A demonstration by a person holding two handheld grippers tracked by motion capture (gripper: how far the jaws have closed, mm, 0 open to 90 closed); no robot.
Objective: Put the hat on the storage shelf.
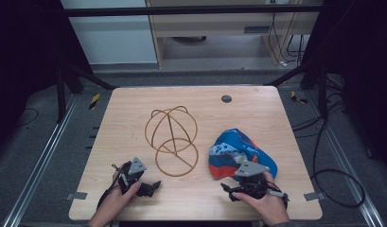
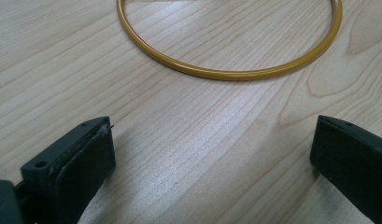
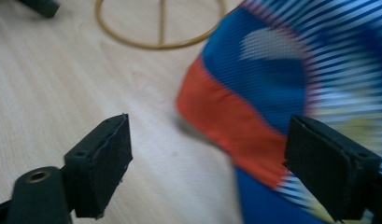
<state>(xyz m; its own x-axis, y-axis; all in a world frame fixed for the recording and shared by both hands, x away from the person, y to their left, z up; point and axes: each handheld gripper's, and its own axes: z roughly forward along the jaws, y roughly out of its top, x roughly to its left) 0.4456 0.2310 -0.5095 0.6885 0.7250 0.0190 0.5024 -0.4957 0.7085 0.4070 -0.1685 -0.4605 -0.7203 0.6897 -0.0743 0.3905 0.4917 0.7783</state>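
Note:
A wire frame [image 1: 171, 137] of thin golden rings lies in the middle of the wooden table [image 1: 134, 104]. To its right sits a crumpled cloth [image 1: 241, 151] in blue, orange and white. My left gripper [image 1: 153, 187] rests near the front edge, just below and left of the frame's lower ring [image 2: 226, 73], and it is open [image 2: 212, 158] over bare wood. My right gripper [image 1: 228, 191] is at the cloth's near side, also open [image 3: 207, 158]. The cloth's orange hem [image 3: 235, 135] reaches into the gap by the right jaw.
A small dark round disc [image 1: 226, 99] sits near the table's far edge. A black frame and trailing cables [image 1: 333, 184] surround the table. The tip of the left gripper [image 3: 39, 5] shows at the top left of the right gripper view, beside the ring [image 3: 156, 44].

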